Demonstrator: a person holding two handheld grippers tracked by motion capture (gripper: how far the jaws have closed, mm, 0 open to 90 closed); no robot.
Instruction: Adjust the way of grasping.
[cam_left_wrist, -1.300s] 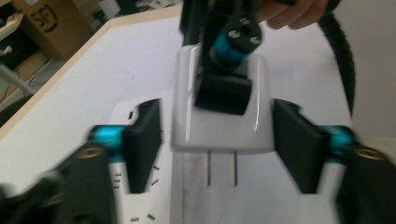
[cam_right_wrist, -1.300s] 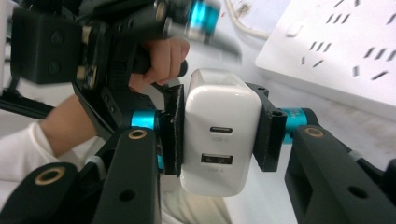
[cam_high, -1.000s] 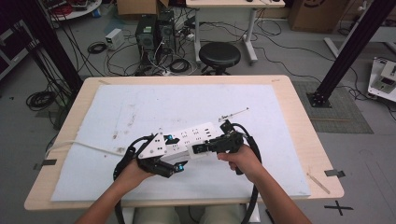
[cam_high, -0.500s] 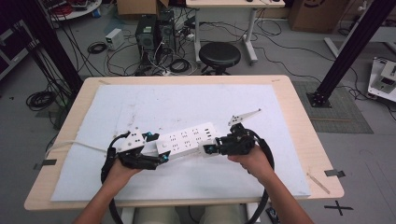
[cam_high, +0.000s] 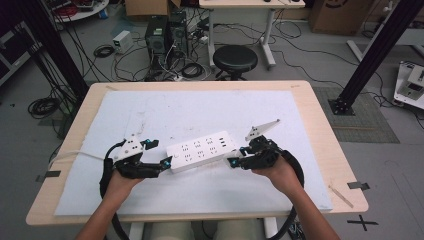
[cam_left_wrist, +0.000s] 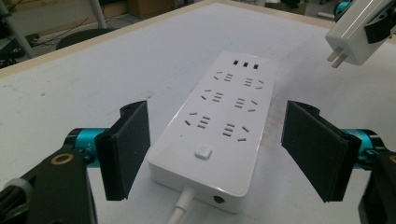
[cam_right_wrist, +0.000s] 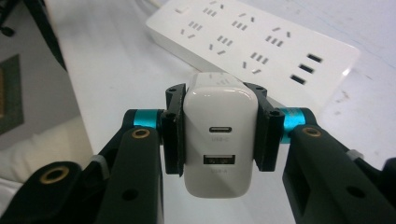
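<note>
A white power strip (cam_high: 201, 150) (cam_left_wrist: 224, 116) (cam_right_wrist: 254, 39) lies flat in the middle of the white mat, its cord leaving at its left end. My left gripper (cam_high: 161, 153) (cam_left_wrist: 217, 154) is open at that cord end, its jaws straddling the strip's switch end without touching it. My right gripper (cam_high: 234, 159) (cam_right_wrist: 218, 135) is shut on a white USB charger (cam_right_wrist: 218, 135) (cam_left_wrist: 357, 30) (cam_high: 237, 159), held just off the strip's right end. The charger's USB ports face the right gripper's camera; its two prongs point toward the strip.
The white mat (cam_high: 200, 115) covers most of the wooden table (cam_high: 325, 130). The strip's white cord (cam_high: 75, 155) runs off to the left edge. A black stool (cam_high: 235, 59), computer towers and floor cables sit beyond the far edge.
Both hands drew apart along the strip: the left gripper moved left to the cord end and opened around it, and the right gripper carried the charger right, off the strip's end.
</note>
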